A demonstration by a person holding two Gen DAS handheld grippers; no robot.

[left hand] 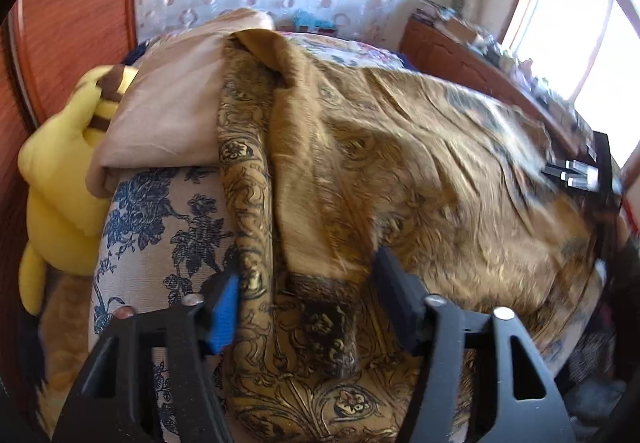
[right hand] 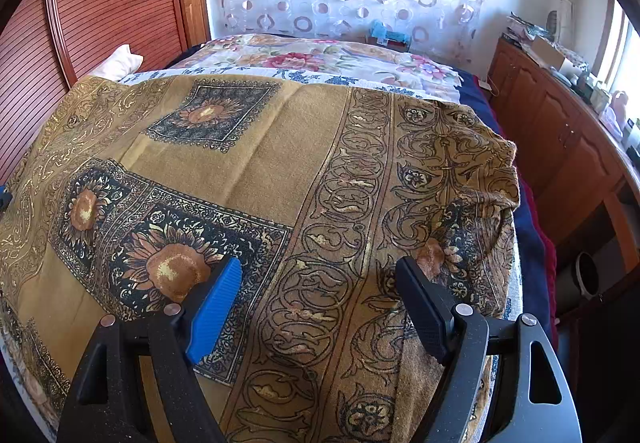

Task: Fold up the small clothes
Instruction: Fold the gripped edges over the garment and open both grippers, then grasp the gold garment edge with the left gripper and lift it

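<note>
- Left wrist view: I see my left tongs (left hand: 306,299) low over the bed (left hand: 160,227), their jaws standing apart with a rolled fold of the brown scarf (left hand: 400,171) lying between them.
- The blue pad (left hand: 224,315) sits just beside the left edge of that fold; I cannot tell whether it touches the cloth. The black pad stands clear on the other side, so nothing is clamped.
- The scarf spreads away from the tongs to the right, rumpled and blurred there. On its left the blue-flowered sheet is bare.
- Beyond the sheet lies a beige pillow (left hand: 168,111), and a yellow plush toy (left hand: 60,171) leans at the bed's left side.
- Right wrist view: my right tongs (right hand: 320,295) hang above the scarf (right hand: 260,163) with jaws wide apart, gripping nothing.
- Here the scarf lies mostly flat across the bed; its patterned border strip runs straight up between the two jaws.
- A sunflower square lies just left of the blue pad (right hand: 216,307). The scarf's bunched right corner (right hand: 492,171) sits beyond the black pad, near the bed's edge.
- A flowered quilt (right hand: 320,59) covers the far end of the bed, and a wooden cabinet (right hand: 560,139) stands to the right.
</note>
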